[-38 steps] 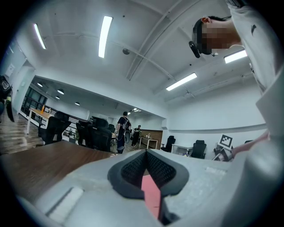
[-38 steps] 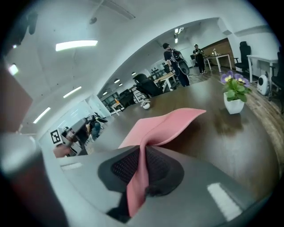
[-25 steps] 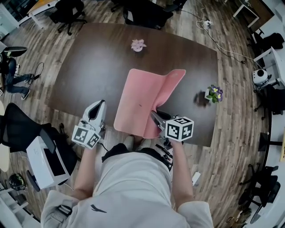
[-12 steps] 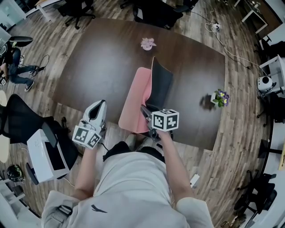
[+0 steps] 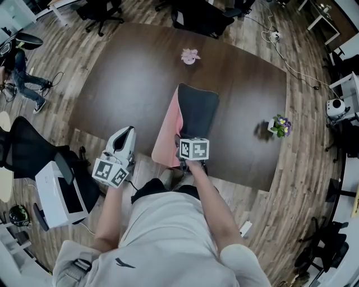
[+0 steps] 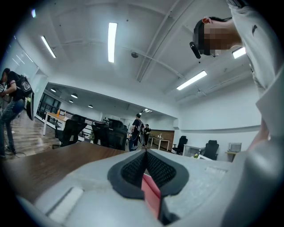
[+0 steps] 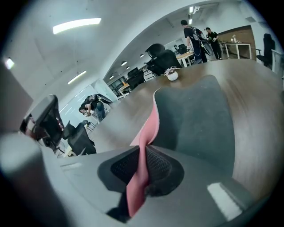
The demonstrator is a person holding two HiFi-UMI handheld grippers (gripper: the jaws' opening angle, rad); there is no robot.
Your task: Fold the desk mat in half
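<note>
The desk mat (image 5: 196, 115) is pink on top and dark grey underneath. It lies on the brown table (image 5: 123, 78), its right half raised over the left so the grey underside faces up and a pink strip (image 5: 167, 134) shows at the left. My right gripper (image 5: 182, 141) is at the mat's near edge, shut on that edge. In the right gripper view the pink edge (image 7: 148, 128) runs between the pads of the right gripper (image 7: 144, 148). My left gripper (image 5: 129, 130) hovers at the table's near edge, left of the mat and apart from it. The left gripper (image 6: 145, 155) has its pads together.
A small pink flower pot (image 5: 189, 55) stands at the table's far side, and a pot of purple and yellow flowers (image 5: 280, 124) at the right. Office chairs (image 5: 196, 17) ring the table. A white device (image 5: 53, 196) sits on the floor at the left.
My right gripper has carried the mat's right edge up and to the left. The mat went from mostly flat and pink to half turned over, its grey underside showing. The left gripper stayed put.
</note>
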